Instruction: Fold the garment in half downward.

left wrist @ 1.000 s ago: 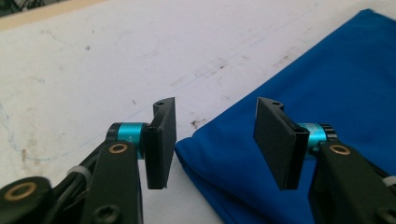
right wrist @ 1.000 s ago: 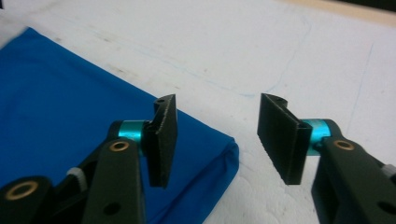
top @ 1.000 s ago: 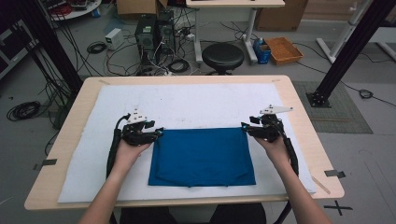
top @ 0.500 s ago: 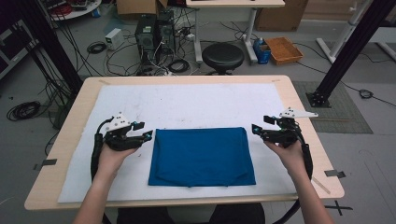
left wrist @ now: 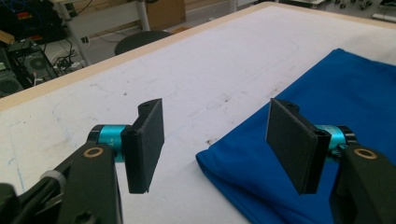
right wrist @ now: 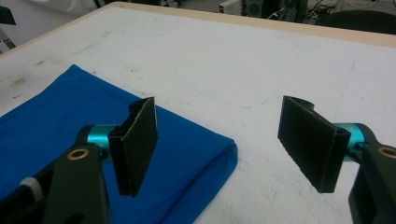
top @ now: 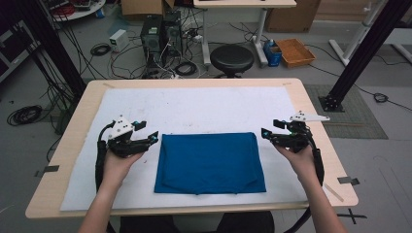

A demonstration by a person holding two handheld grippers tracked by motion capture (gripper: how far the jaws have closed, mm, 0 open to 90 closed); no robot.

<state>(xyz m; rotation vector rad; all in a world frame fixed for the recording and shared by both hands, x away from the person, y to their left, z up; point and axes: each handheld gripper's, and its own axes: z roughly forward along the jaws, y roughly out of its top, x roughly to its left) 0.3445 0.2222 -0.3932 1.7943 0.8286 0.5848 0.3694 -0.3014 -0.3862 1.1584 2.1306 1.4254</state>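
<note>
My left gripper (top: 151, 137) has jaws wide, just opened further, nothing betw. them; right gripper (top: 268, 134) also wide, empty. Both sit just off the far corners of the folded blue cloth (top: 210, 162), flat on the white mat (top: 194, 109). Fold looks released; next probably re-grip an edge for another fold.

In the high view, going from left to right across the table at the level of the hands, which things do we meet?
Left claw → folded blue cloth → right claw, all above the white mat.
</note>
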